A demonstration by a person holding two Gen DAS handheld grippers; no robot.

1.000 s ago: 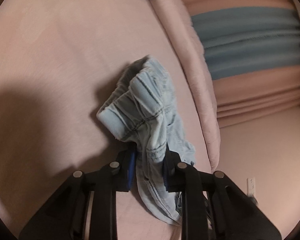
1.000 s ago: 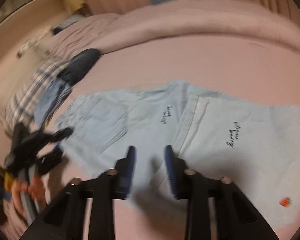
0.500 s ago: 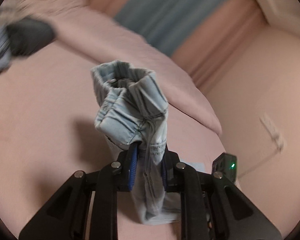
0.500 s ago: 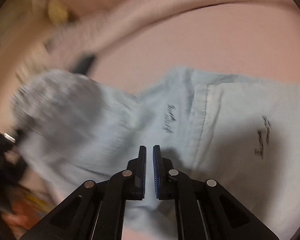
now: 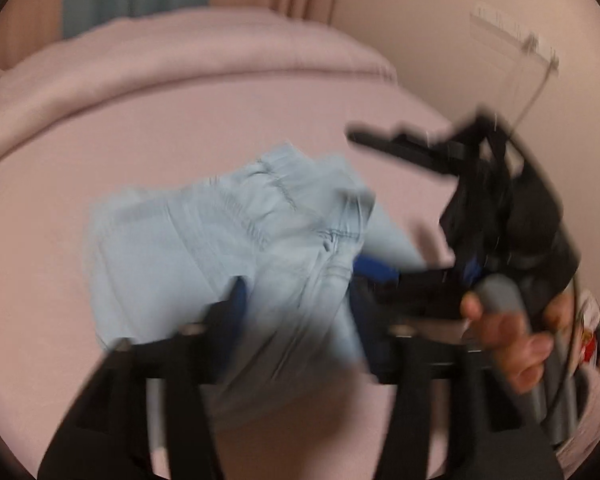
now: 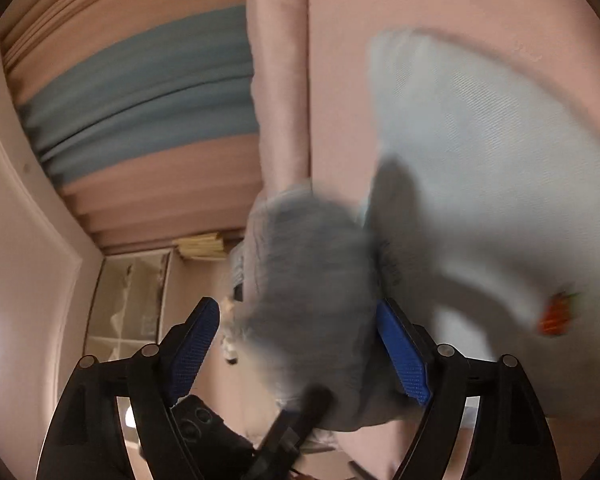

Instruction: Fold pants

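Light blue denim pants (image 5: 236, 240) hang bunched over the pink bed, waistband uppermost. My left gripper (image 5: 296, 312) is shut on the pants' fabric below the waistband; the view is blurred. My right gripper (image 6: 300, 344) stands open with its blue pads (image 6: 404, 356) wide apart, and the bunched waistband (image 6: 312, 280) sits between them, close to the camera. The rest of the pants (image 6: 492, 168) lies flat on the bed to the right. The right gripper also shows in the left wrist view (image 5: 460, 208), held by a hand (image 5: 512, 344).
A pink bed sheet (image 5: 180, 128) spreads all around, with a rolled pink duvet (image 5: 180, 48) along its far edge. Pink and blue curtains (image 6: 140, 80) hang behind. A shelf unit (image 6: 128, 304) stands by the wall. A small orange patch (image 6: 556, 316) marks the pants.
My left gripper has swung the held waistband across toward the right gripper. My right gripper, shut half a second ago, has opened wide and turned, with the bunched fabric now between its pads.
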